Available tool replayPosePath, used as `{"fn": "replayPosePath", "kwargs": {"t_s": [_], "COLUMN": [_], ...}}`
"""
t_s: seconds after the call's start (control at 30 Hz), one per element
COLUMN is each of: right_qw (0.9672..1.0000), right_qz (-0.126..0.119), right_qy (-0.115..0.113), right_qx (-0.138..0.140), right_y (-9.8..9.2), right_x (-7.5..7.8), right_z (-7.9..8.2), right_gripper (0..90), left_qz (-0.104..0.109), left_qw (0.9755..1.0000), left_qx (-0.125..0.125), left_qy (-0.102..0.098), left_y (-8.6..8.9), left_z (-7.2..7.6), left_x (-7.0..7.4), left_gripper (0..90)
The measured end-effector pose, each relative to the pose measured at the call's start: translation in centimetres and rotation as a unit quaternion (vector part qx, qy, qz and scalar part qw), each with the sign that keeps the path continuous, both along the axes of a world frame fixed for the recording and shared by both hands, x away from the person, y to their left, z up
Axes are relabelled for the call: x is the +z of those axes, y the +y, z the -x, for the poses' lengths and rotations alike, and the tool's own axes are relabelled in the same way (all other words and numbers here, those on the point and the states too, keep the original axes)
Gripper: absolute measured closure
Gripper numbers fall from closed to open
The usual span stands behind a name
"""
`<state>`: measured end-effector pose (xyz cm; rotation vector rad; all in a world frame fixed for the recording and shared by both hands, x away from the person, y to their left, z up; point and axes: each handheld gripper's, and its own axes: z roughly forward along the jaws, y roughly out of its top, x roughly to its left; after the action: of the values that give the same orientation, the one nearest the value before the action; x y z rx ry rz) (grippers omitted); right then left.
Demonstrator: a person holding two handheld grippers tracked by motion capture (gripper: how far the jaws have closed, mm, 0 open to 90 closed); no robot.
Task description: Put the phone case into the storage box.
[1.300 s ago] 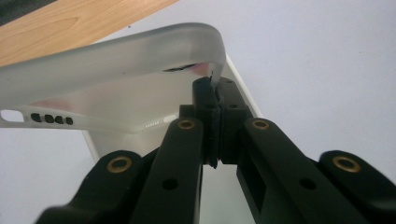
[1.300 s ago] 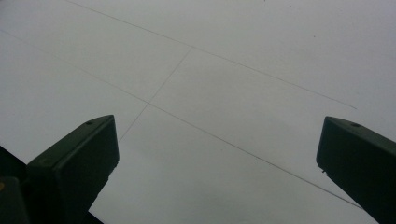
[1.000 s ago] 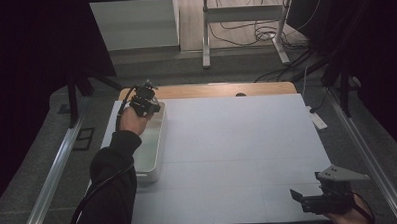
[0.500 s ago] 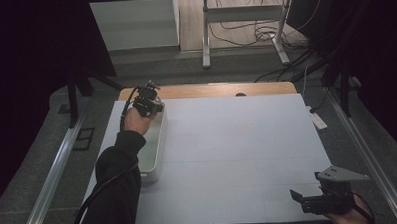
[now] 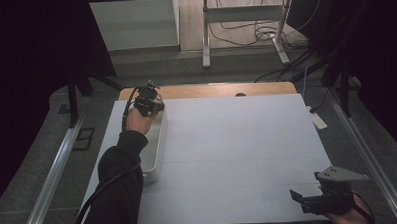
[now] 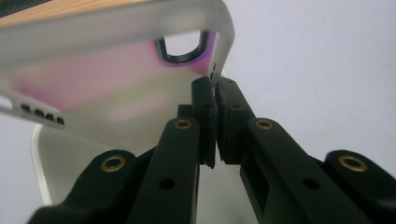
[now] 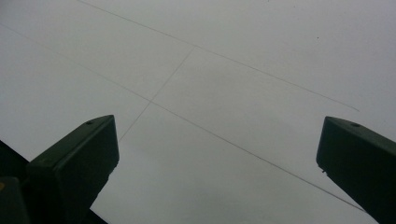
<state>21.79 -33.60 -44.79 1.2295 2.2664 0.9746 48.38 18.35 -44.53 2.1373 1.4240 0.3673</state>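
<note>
A translucent phone case (image 6: pixel 116 79) with a pink-purple tint and a camera cut-out hangs tilted over a white tray (image 6: pixel 56 158). My left gripper (image 6: pixel 214 86) is shut on the case's rim, with the edge pinched between the pads. Its jaws have just been opening a little, and the rim is still between them. In the high view the left gripper (image 5: pixel 148 101) is held over the far end of the tray (image 5: pixel 155 153) at the table's left. My right gripper (image 5: pixel 298 198) rests near the front right corner, jaws wide open (image 7: pixel 218 123) over bare white tabletop.
The white table (image 5: pixel 237 140) has a wooden strip (image 5: pixel 211 90) along its far edge. Beyond the table, cables and a metal stand's legs (image 5: pixel 243 20) lie on the floor. A power strip (image 5: pixel 317 119) lies off the right edge.
</note>
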Motion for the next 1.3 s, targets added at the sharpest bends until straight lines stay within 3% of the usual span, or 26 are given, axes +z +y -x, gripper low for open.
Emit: {"fn": "replayPosePath", "kwargs": {"t_s": [0.53, 1.3], "right_qw": [1.0, 1.0], "right_qz": [0.0, -0.001], "right_qy": [0.0, -0.001], "right_qx": [0.0, -0.003], "right_y": [0.0, 0.0], "right_x": [0.0, 0.0], "right_z": [0.0, 0.0], "right_gripper": [0.0, 0.0], "left_qz": [0.01, 0.056], "left_qw": [0.9999, 0.9976], "left_qx": [-0.003, -0.015], "left_qy": [-0.013, -0.037], "left_y": [0.1, 1.0], "left_z": [0.2, 1.7], "left_x": [0.1, 0.9], "left_gripper": [79.2, 60.0]}}
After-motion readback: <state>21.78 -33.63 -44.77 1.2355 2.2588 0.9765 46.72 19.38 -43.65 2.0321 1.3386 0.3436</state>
